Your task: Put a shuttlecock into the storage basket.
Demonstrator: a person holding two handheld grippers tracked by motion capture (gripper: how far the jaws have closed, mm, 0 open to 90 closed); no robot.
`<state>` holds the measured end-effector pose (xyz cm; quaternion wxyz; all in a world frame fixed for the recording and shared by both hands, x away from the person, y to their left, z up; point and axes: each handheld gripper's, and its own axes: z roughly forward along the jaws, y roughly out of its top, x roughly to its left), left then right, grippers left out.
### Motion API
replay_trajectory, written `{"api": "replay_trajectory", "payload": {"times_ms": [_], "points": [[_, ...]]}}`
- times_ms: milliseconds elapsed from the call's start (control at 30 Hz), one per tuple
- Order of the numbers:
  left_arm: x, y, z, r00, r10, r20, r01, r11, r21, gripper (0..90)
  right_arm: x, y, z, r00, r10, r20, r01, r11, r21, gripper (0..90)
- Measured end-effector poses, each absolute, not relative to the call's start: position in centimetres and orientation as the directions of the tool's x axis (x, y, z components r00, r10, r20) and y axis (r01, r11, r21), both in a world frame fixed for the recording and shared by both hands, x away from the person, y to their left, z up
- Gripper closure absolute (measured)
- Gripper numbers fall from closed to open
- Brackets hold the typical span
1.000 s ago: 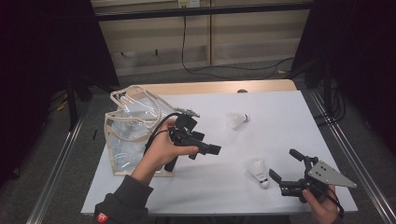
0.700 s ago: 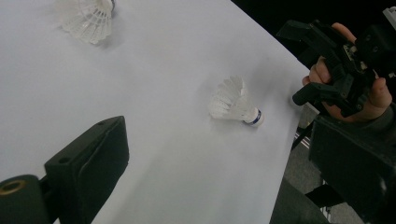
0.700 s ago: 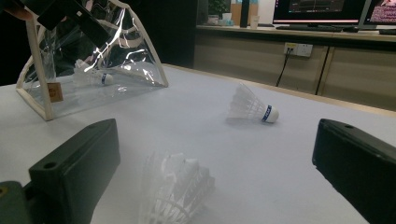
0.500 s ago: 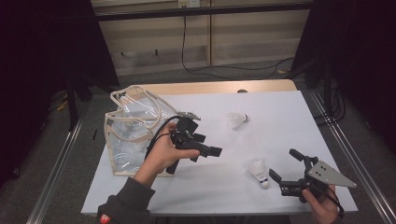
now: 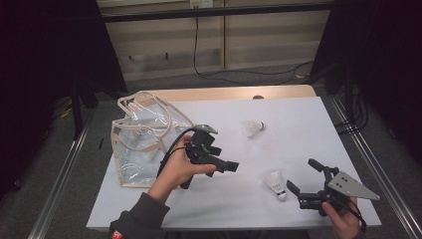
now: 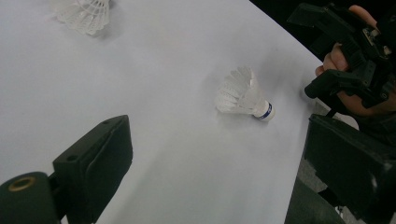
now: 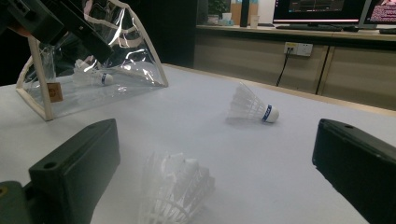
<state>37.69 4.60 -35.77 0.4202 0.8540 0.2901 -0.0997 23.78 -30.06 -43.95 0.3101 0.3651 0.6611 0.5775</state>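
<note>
Left tongs (image 5: 230, 167): jaws wide apart, empty, above desk (image 5: 308, 129).
Right tongs (image 5: 301, 181): agape, empty, beside shuttlecock (image 5: 275, 182).

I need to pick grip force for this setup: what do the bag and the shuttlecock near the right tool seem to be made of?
The bag looks like clear glossy plastic film, creased and reflective, with cream fabric-like edging and handles. The near shuttlecock seems to have a white feather or synthetic skirt, finely ribbed and slightly translucent, on a smooth white rounded cap, likely cork or foam under a coating.
</note>
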Motion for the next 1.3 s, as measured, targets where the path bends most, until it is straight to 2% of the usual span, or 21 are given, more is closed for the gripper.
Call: {"api": "replay_trajectory", "payload": {"times_ms": [1300], "points": [[36.8,2.7,-38.4,0.845,0.375,-0.382,0.532,-0.519,0.669,13.0,23.9,-29.9,-44.0,-0.535,0.845,0.025,0.134,0.056,0.989,0.2]]}}
